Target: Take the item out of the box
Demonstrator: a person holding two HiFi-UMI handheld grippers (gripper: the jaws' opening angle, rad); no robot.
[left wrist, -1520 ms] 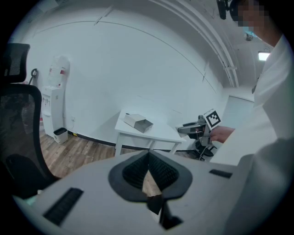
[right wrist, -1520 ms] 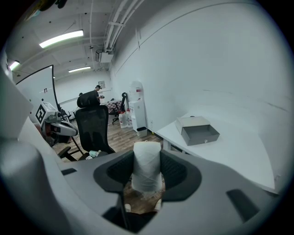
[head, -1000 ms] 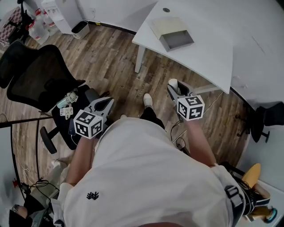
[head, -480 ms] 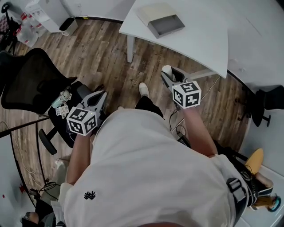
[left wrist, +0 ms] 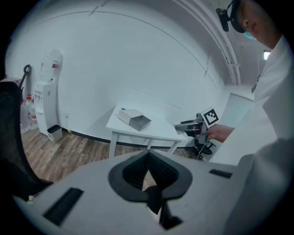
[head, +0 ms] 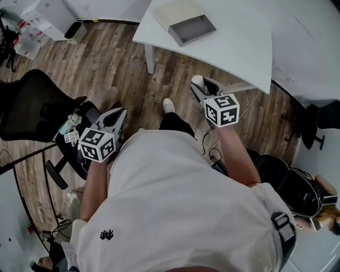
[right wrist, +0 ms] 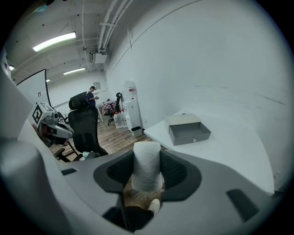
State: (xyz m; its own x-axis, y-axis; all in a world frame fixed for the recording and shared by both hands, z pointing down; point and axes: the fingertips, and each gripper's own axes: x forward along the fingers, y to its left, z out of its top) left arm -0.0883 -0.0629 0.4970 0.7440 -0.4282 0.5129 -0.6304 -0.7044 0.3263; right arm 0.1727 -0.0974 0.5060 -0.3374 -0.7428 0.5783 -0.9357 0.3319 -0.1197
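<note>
A grey drawer box (head: 187,22), slid partly out of its cream sleeve, lies on the white table (head: 241,45) ahead of me. It also shows as the box (left wrist: 134,119) in the left gripper view and the box (right wrist: 188,129) in the right gripper view. My right gripper (head: 198,88) is short of the table edge, above the wood floor, shut on a white roll (right wrist: 146,165) that stands upright between its pads. My left gripper (head: 115,120) hovers lower left near a chair, its jaws together with nothing in them (left wrist: 148,155).
A black office chair (head: 37,109) with small items on its seat stands at my left. A water dispenser (head: 50,15) and a bin (head: 74,30) stand by the far wall. Another black chair (head: 313,133) and a dark bag (head: 297,186) are at the right.
Both grippers have drifted a little forward with the person, and the head view has shifted, so the box sits higher and further left. The right gripper still holds the roll.
</note>
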